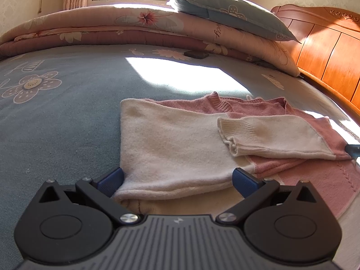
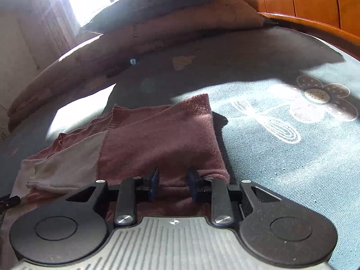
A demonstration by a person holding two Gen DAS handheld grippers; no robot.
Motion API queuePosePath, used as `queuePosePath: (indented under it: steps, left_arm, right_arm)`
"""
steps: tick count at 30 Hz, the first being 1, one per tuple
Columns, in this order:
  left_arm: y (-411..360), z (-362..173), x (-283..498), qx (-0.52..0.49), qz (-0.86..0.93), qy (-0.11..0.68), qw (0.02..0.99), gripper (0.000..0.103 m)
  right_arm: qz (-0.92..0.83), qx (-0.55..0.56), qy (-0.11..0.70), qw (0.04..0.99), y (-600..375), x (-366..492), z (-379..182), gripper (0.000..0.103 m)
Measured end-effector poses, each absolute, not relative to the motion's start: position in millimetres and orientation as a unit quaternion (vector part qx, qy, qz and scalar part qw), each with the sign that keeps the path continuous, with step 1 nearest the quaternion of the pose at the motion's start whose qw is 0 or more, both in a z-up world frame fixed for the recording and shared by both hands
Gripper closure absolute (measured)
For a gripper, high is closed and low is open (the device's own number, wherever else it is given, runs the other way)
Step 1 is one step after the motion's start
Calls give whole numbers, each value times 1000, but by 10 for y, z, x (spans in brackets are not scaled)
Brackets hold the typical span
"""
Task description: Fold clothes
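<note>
In your left wrist view, the left claw (image 1: 177,180) stands wide apart, released, with its two blue fingers (image 1: 112,181) on either side of the cream part of the sweater (image 1: 171,148); the pads do not press on the knit, and the folded cream edge lies between them, close to the camera. The sweater is pink and cream and lies on the bed sheet (image 1: 56,121), which is blue-grey with flower prints. One cream sleeve (image 1: 270,136) is folded across the pink body, with its ribbed cuff pointing to the left of the picture. Behind, a folded floral quilt (image 1: 135,29) lies across the bed, a blue-green pillow (image 1: 234,13) rests on top of it, and the wooden headboard (image 1: 326,51) stands at the right. A small dark flat thing (image 1: 196,54) lies on the sheet just beside the quilt; you cannot tell what it is. In your right wrist view, the right claw (image 2: 173,185) is narrow, and its blue pads (image 2: 154,181) are clenched on a bunch of the pink fabric at the sweater's right edge. The pink part runs away from the claw toward a folded corner, the cream sleeve lies at the left, and the sheet with a flower print (image 2: 319,94) spreads at the right.
</note>
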State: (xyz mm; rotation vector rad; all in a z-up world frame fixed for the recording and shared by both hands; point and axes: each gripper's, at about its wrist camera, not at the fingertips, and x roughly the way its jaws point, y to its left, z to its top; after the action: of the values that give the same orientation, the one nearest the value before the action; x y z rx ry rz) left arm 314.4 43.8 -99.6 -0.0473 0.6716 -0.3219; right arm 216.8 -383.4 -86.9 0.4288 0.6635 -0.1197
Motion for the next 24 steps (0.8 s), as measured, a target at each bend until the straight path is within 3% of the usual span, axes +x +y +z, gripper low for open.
queuePosePath:
  steps: [4,8,9,13,14,15,17,19,24]
  left_arm:
    - [452,-996,3145,-28,-157,329,931,1]
    - [435,-999,3136,-20,-156,329,931,1]
    - [437,-998,3132,-20,-156,329,931,1]
    - [460,-994,3140,-28,-158,330,930,1]
    - [460,-994,3139,-28,-158,330,930,1]
    - [458,-994,3136,-27,-158,330,930,1]
    - [457,-992,3132,-26,-158,330,930,1]
    - [460,-988,3135,-28,-158,331,930,1]
    - [459,-991,3134,-27,-158,331,930,1]
  right_arm:
    - [-33,231,308,922,-3791,1903,-673,59]
    - [-26,249,364,897,-3749,1912,-864,57]
    - [-42,239,371,896,-3753,1930,-917,60]
    - [-82,224,375,896,-3838,1825,-922,91]
    - [-85,224,378,894,-3854,1796,-918,91]
    - [-86,232,379,892,-3862,1775,-902,90]
    - [-84,240,365,896,-3822,1747,-824,72]
    - [-77,225,356,904,-3714,1775,-753,64]
    - [-87,199,385,897,-3619,1822,-850,65]
